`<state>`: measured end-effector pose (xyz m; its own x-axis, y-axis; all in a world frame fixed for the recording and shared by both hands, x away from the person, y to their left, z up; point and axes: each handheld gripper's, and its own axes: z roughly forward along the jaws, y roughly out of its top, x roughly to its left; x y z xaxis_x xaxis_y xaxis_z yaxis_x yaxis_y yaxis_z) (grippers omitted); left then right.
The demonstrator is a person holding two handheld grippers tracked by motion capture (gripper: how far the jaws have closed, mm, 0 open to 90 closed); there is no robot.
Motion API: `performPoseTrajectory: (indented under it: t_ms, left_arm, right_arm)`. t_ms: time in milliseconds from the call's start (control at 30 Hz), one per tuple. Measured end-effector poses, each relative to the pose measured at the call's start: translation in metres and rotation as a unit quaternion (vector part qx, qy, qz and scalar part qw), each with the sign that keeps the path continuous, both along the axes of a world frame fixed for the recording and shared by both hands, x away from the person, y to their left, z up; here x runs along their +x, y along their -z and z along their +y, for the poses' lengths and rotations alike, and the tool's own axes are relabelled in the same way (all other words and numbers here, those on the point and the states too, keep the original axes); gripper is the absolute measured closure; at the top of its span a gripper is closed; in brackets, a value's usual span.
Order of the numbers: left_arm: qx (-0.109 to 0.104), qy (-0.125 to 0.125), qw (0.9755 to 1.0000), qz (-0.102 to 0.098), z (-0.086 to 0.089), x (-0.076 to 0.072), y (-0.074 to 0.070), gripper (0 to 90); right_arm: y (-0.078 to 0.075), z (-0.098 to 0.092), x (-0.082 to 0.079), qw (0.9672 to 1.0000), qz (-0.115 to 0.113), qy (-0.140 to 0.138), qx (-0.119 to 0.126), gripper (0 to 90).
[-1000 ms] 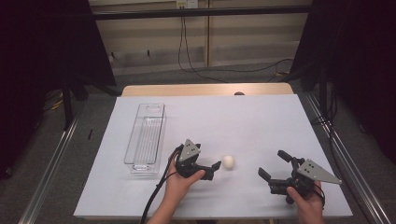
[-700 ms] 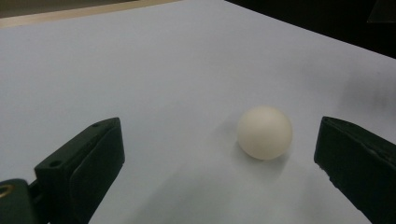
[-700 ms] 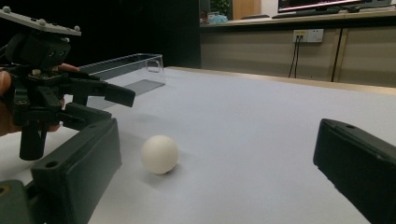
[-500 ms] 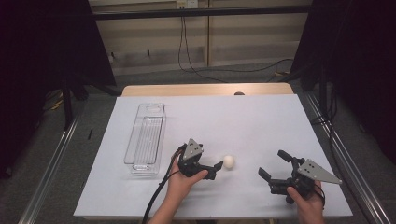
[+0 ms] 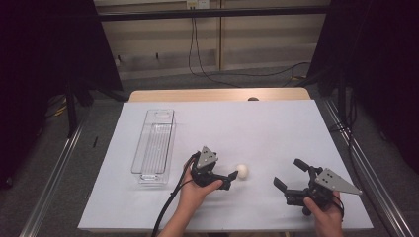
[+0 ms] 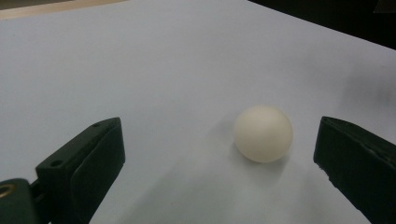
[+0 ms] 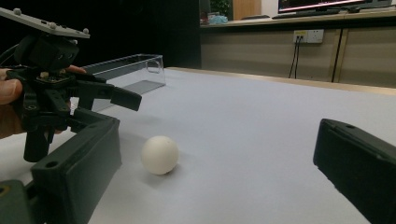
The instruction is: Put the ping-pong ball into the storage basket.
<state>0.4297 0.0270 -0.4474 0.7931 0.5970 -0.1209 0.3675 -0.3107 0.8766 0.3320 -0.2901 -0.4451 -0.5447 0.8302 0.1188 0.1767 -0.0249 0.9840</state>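
Here no brand, label or readable writing can be seen on the white ball (image 5: 242,171), on either gripper or on the clear plastic tray (image 5: 153,146). The ball is plain and matte. It is round, so it has no long axis and points in no direction.

The ball lies on the white table cover (image 5: 257,128), near the front of the table and a little left of the middle. In the left gripper view it sits between the two black jaws, closer to the right one, and it touches neither. The left gripper (image 5: 228,178) is spread wide, with its tips just beside the ball in the high view. The right gripper (image 5: 290,174) is also spread wide and holds nothing; it is well apart from the ball, to the right, low over the cover.

The tray is long and narrow. It lies to the left of the left gripper, and its long side runs from the front of the table toward the back.

The cover is smooth and pale. Behind it a wooden table edge (image 5: 217,94) shows. The floor is grey, a black cable (image 5: 207,69) runs on it, and a wall socket (image 7: 308,35) sits on the beige wall. Both sides of the room are dark
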Motion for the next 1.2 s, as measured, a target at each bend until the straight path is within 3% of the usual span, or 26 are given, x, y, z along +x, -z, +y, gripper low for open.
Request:
performPoseTrajectory:
  t_ms: [733, 900, 1200]
  left_arm:
    - [0.02, 0.005, 0.9998, 0.0, -0.009, 0.002, -0.001, 2.3]
    - [0.012, 0.007, 0.9999, 0.002, -0.011, 0.002, -0.001, 2.3]
    - [0.028, 0.01, 0.9996, 0.003, -0.016, 0.003, -0.001, 2.4]
  right_arm:
    - [0.0, 0.0, 0.0, 1.0, -0.003, -0.001, 0.001, 0.5]
    - [0.0, 0.0, 0.0, 1.0, -0.003, 0.0, 0.001, 0.5]
    - [-0.001, 0.001, 0.0, 1.0, -0.002, -0.001, 0.002, 0.5]
